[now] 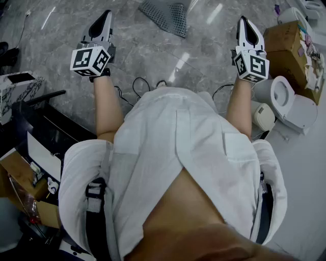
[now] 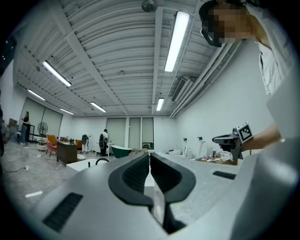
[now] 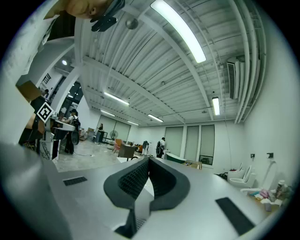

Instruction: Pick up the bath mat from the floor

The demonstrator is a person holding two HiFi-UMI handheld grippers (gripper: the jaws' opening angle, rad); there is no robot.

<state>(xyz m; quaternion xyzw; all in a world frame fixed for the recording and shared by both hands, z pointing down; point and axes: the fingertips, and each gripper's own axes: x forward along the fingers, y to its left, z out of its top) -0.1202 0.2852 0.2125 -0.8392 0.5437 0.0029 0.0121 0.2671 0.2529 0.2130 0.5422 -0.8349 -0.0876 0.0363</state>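
Head view: a person in a white shirt [image 1: 173,153] stands over a grey marbled floor [image 1: 51,46] with both forearms held out ahead. The left gripper [image 1: 105,15] and right gripper [image 1: 244,20] point away from the body, each carrying a marker cube, the left cube [image 1: 90,60] and the right cube [image 1: 252,65], near the wrist. The bath mat [image 1: 165,15], grey and perforated, lies on the floor at the top edge of the view. It is farther out than both grippers, between their lines, touching neither. Black cables [image 1: 137,84] trail on the floor below the grippers. At the right are a white toilet [image 1: 285,99] and a cardboard box [image 1: 288,48]. Left gripper view: the left gripper [image 2: 149,157] has its dark ribbed jaws brought together at the tips with nothing between them. It looks level across a large room with strip lights [image 2: 177,40] on a ribbed ceiling. The right gripper [image 2: 216,139] shows at the right margin; a green bathtub [image 2: 121,150] and standing figures are far off. Right gripper view: the right gripper [image 3: 148,161] has its jaws pressed together and empty. The left gripper's marker cube [image 3: 43,112] shows at the left margin. White toilets [image 3: 241,177] stand at the right, a ceiling light [image 3: 180,30] hangs overhead, and figures are small in the distance.
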